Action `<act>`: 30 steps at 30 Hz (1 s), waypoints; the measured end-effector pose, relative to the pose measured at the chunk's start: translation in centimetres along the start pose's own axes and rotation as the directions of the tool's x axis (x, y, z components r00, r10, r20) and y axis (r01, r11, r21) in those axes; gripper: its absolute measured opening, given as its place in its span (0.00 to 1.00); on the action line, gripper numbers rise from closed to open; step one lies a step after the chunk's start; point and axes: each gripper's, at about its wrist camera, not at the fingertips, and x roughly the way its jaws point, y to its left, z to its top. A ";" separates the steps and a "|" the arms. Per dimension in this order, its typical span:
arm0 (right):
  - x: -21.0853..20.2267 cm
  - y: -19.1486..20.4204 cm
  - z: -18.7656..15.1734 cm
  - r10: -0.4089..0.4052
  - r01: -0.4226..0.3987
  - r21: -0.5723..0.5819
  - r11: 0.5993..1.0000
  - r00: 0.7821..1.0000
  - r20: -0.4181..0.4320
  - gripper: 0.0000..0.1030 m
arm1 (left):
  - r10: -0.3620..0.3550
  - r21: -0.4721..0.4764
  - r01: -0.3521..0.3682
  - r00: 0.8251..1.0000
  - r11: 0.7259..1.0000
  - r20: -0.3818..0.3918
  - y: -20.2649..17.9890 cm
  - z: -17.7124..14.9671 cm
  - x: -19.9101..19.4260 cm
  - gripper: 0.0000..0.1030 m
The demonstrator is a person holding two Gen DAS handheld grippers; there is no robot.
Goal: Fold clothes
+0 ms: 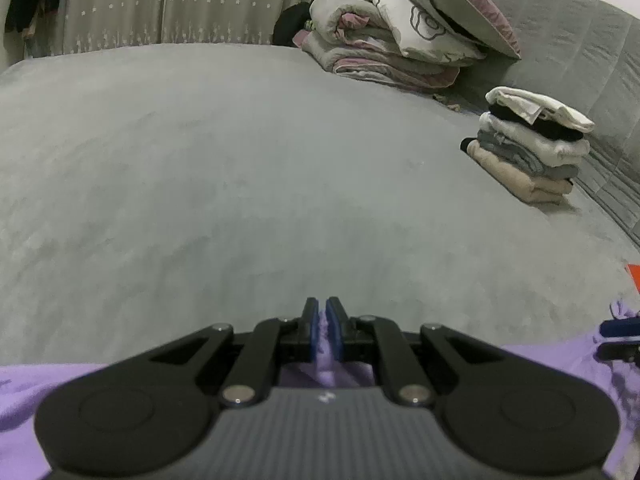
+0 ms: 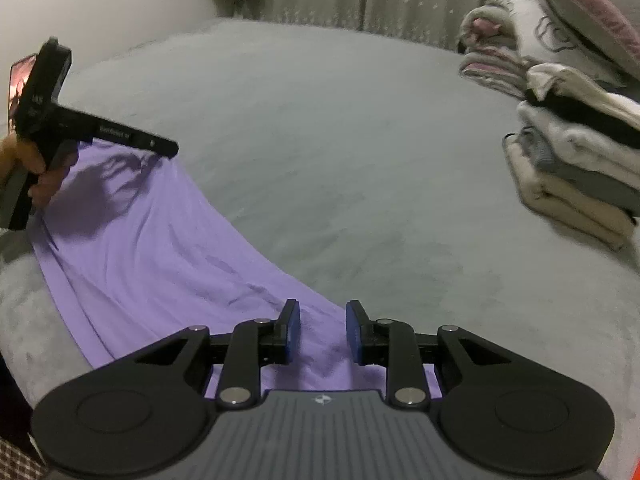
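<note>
Left gripper (image 1: 327,330) pinched on purple garment (image 2: 160,248), right gripper (image 2: 322,332) spread over its edge on grey bed (image 2: 340,140)

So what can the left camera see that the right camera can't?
Only the left wrist view shows the left gripper shut on a pinch of the purple cloth. Only the right wrist view shows the right gripper open over that cloth, the cloth stretched across to the other gripper, and the hand holding that one. Both show the grey bed and the stack of folded clothes.
</note>
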 end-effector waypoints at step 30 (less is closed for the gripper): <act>1.3 0.5 -1.3 -0.235 0.234 0.017 0.972 0.972 0.022 0.18 | 0.062 -0.014 -0.061 0.998 0.998 0.015 -0.7 -0.5 0.6 0.37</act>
